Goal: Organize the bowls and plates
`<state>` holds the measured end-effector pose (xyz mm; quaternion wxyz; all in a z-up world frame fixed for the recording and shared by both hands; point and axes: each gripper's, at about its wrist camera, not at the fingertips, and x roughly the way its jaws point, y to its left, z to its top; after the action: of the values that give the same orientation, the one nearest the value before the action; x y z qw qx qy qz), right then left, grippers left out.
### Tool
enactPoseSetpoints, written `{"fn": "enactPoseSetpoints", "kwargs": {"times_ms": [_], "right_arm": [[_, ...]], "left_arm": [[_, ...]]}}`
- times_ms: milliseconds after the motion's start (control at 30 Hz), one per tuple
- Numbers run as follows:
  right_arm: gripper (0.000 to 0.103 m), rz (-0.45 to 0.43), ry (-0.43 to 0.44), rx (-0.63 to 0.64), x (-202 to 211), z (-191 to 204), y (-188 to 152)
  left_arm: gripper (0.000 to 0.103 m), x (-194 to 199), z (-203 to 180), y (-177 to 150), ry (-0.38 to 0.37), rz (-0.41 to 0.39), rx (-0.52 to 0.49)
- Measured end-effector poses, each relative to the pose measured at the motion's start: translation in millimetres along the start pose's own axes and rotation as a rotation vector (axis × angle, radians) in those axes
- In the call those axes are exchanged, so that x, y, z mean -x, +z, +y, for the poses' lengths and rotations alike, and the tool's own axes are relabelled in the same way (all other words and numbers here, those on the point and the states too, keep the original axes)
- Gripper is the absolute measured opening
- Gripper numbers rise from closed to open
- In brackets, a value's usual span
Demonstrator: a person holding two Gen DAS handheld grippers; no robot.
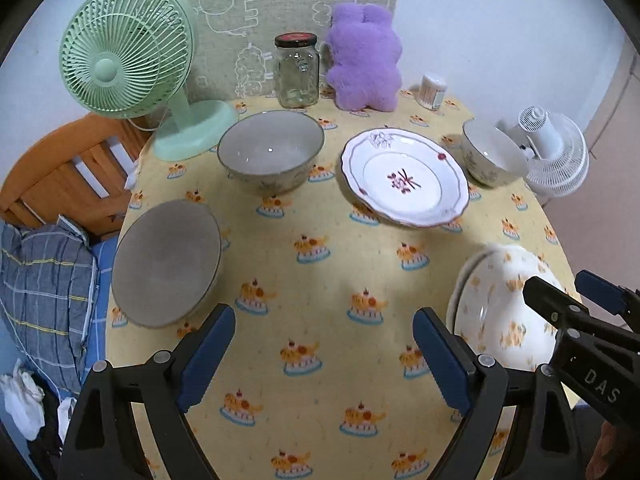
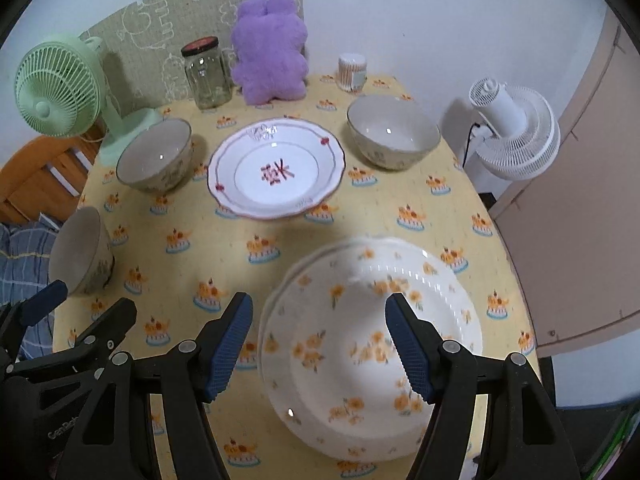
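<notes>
1. We hold two grippers over a table (image 2: 280, 236) with a yellow cloth. We see two plates and three bowls on it.
2. Our right gripper (image 2: 320, 344) has its fingers spread wide and holds nothing. It hangs over the flowery plate (image 2: 360, 340), which sits at 6 o'clock on the table, closest to us. The plate looks blurry, and there may be a second plate under it, but we cannot tell.
3. Our left gripper (image 1: 324, 354) is spread wide too, with nothing in it. It hangs over bare cloth at about 7 o'clock.
4. The red-marked plate (image 2: 276, 170) sits in the middle of the table.
5. One bowl (image 2: 394, 132) is at 2 o'clock. Another bowl (image 2: 156, 156) is at 10 o'clock, near the green fan (image 2: 56, 92). The third bowl (image 2: 80, 250) is at 8 o'clock, close to the table's edge.
6. We think we are at the plate step: getting ready to grab the flowery plate.
7. Next, we think the right fingers need to go down around the plate's rim and close gently, since plates are slippery and thin.
8. Then the plates could stack together, and the bowls could nest inside each other.
</notes>
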<state>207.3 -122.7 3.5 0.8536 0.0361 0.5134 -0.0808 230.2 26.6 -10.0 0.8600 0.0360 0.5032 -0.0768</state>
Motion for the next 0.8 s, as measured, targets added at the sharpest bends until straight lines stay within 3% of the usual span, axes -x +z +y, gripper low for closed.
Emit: {"fn": "enactPoseSetpoints", "kwargs": {"times_ms": [200, 467, 633, 800], "right_arm": [[0.072, -0.015, 0.026, 0.037, -23.3, -6.6, 32.1], [0.072, -0.010, 0.086, 0.068, -61.8, -24.4, 78.3], [0.072, 0.018, 0.105, 0.081, -96.2, -30.4, 102.7], [0.072, 0.056, 0.126, 0.064, -126.8, -34.9, 115.4]], "left_arm": [[0.091, -20.5, -14.5, 26.5, 0.039, 0.007, -0.002], [0.090, -51.8, -23.8, 67.7, 0.018, 0.005, 0.076], [0.091, -78.3, -34.4, 85.7, 0.076, 0.001, 0.060], [0.086, -112.1, -43.1, 89.8, 0.125, 0.050, 0.049]]}}
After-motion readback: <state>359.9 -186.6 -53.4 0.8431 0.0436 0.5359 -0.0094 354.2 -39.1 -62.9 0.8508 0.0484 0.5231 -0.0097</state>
